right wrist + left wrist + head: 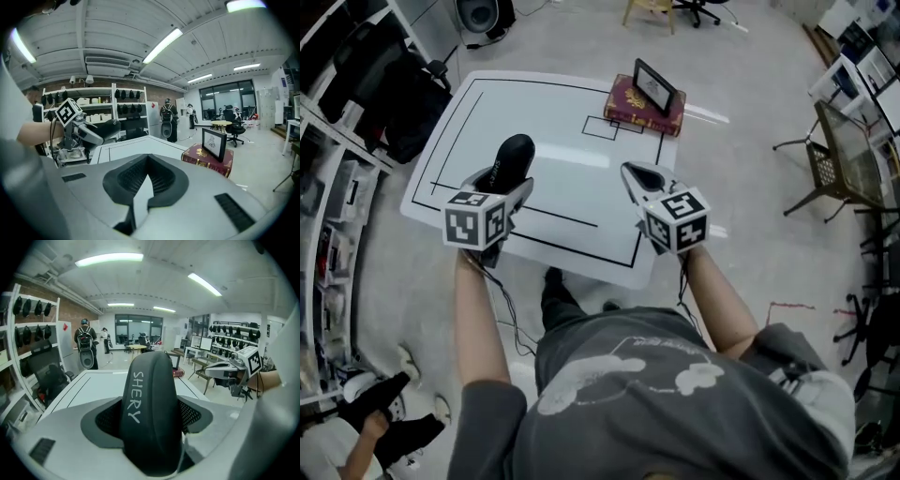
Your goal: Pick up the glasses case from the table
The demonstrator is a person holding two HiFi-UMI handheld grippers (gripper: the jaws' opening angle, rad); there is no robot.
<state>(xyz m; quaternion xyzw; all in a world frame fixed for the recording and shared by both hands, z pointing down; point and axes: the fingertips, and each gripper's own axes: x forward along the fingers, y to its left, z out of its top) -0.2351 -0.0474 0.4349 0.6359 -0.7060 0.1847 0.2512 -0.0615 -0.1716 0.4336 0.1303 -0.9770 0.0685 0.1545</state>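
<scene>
The black glasses case [512,153], lettered in white, is clear of the white table [572,112] and clamped upright between the jaws of my left gripper [501,184]. In the left gripper view the case [148,380] fills the gap between the two pads. My right gripper [638,174] hovers over the table's near right part, jaws together and empty. Its own view shows the pads [129,176] meeting with nothing between them, and the left gripper [89,133] with the case [104,126] off to the left.
A dark red book [639,108] with a small picture frame [656,86] standing on it lies at the table's far right corner. Shelving [333,187] lines the left side. A metal folding chair [839,164] stands to the right. Someone's shoes [380,394] are at the lower left.
</scene>
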